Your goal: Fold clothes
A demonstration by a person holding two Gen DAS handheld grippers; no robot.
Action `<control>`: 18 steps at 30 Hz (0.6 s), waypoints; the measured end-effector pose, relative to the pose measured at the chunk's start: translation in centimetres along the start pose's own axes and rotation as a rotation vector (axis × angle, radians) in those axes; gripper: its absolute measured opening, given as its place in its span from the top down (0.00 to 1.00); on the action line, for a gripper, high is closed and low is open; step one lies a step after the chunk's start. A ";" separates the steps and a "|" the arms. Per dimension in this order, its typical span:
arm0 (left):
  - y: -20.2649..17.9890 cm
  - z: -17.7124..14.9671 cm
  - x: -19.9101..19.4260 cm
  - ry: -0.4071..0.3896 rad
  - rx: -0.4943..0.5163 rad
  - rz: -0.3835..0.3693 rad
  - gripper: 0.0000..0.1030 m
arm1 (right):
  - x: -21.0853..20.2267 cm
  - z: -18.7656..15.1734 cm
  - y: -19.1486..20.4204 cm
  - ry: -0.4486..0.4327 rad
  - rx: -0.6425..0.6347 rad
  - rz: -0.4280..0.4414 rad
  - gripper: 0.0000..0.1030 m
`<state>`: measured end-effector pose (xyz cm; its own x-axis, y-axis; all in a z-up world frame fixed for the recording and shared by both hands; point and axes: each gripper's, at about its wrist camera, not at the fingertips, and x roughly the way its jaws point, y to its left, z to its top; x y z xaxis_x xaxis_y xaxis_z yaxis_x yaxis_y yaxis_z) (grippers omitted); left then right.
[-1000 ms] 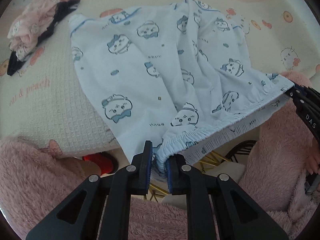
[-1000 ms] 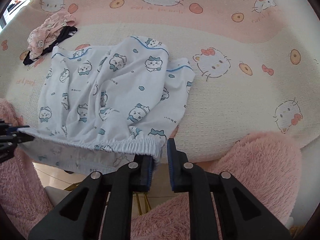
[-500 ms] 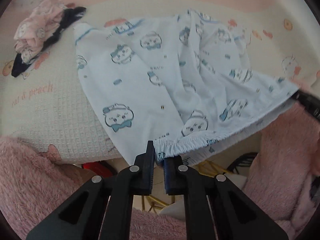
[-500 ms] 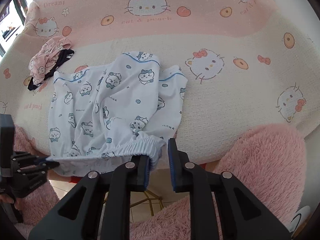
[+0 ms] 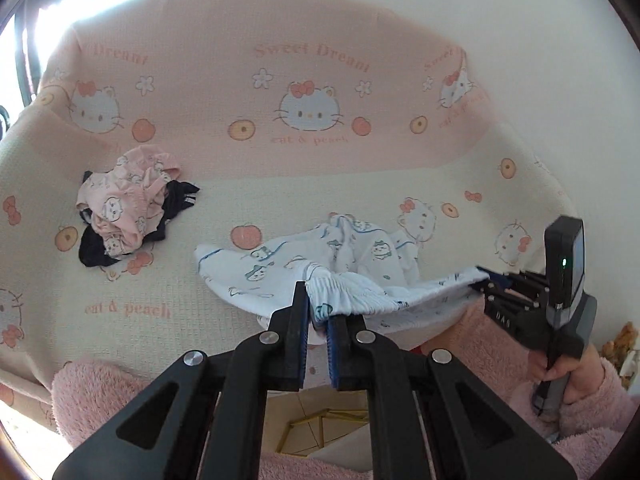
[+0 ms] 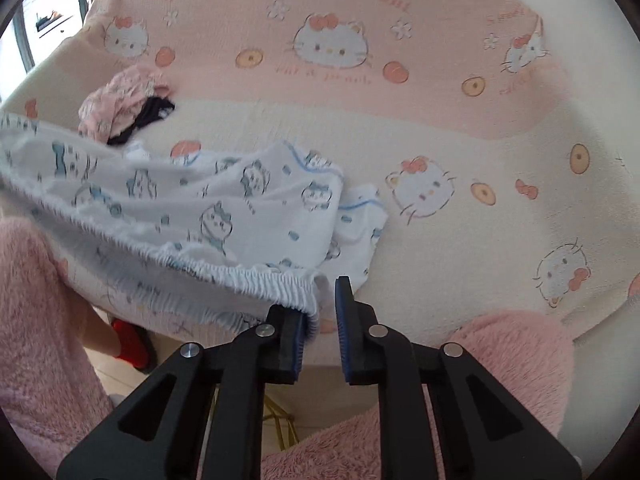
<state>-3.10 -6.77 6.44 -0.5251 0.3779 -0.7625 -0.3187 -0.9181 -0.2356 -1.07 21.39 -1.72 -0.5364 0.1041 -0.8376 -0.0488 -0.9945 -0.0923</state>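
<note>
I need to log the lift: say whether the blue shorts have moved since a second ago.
Yes. The blue shorts have been pulled up off the sofa cover, waistband raised, bunching away from the pink clothes pile.

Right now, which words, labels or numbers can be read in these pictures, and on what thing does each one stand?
"Sweet Dream": cover, pink back part, printed several times.
"eat & peach": cover, under the cat faces and on the cream seat part at the left.
"DAS": right gripper, white letters on its black body; the last letter is unsure.
Small marks on the shorts: too small and blurred to read.
No numbers seen.
</note>
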 end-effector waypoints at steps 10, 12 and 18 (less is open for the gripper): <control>-0.6 -4.4 9.5 0.353 -0.066 -0.125 0.65 | -5.2 5.4 -3.3 -0.197 0.081 0.059 0.87; -1.4 -4.0 9.0 0.305 -0.030 -0.120 0.65 | -4.9 5.6 -1.5 -0.212 0.003 0.081 0.87; -4.1 -1.2 8.1 0.163 0.078 -0.164 0.63 | -1.8 4.8 5.2 -0.130 -0.207 0.297 0.87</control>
<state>-5.12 -0.14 0.55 -0.3292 0.4916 -0.8062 -0.4527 -0.8315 -0.3221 -4.44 16.01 1.89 -0.6049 -0.2038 -0.7698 0.2887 -0.9570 0.0266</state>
